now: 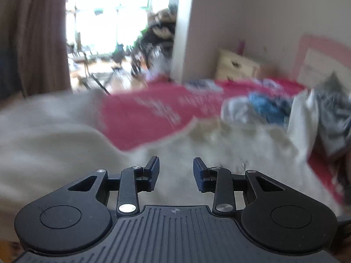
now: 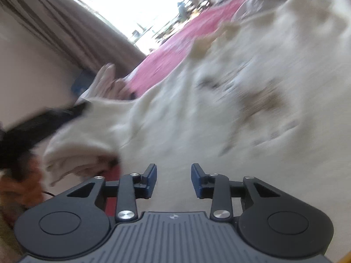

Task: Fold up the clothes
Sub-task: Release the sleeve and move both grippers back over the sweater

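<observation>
both claws stand wide with nothing between their blue pads: the left gripper hovers over the near edge of a big cream-white fleecy garment, and the right gripper tilts steeply over the same soft cloth. the garment sprawls ahead of both on the pink bedspread, its length seeming to run left to right. a bunched end lies just left of the right claw, likely the nearer grab, though blur hides detail. a heap of blue and grey clothes waits beyond.
</observation>
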Motion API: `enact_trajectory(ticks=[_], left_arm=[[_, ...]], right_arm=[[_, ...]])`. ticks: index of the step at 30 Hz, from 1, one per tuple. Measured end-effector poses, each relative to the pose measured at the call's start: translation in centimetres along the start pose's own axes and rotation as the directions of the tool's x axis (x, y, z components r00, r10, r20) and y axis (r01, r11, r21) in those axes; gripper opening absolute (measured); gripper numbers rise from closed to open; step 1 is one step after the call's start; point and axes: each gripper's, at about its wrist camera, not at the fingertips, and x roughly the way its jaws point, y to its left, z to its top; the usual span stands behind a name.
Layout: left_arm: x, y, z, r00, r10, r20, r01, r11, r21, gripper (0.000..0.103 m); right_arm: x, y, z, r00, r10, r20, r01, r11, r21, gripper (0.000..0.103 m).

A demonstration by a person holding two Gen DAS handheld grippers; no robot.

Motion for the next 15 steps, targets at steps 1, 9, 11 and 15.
enact_trajectory(ticks=[1,9,11,15], left_arm=[[2.0,-0.6,-0.6,1.000,0.004,-0.029,-0.004,1.000,-0.004,0.034],[11.4,0.8,-4.5,0.978,0.122,-0.168,-0.143,0.983,-0.119,0.033],[11.4,1.3,-4.8,0.980,0.125,-0.158,-0.144,0.983,-0.116,0.034],[10.4,0.6,-4.1,0.985,0.116,-0.130,-0.132,0.984,-0.118,0.034]], right_arm=[[-1.0,-0.8,0.5,0.999,-0.027,0.022,0.027,1.000,-0.006,0.033],[-10.9,-9.9,9.8,0.912,-0.286,0.294,0.285,0.957,0.046,0.035],[-12.7,-11.8,13.3,0.864,-0.357,0.356,0.360,0.931,0.061,0.037],[-14.8,-15.2,21.4,0.791,-0.426,0.439,0.438,0.896,0.079,0.046]])
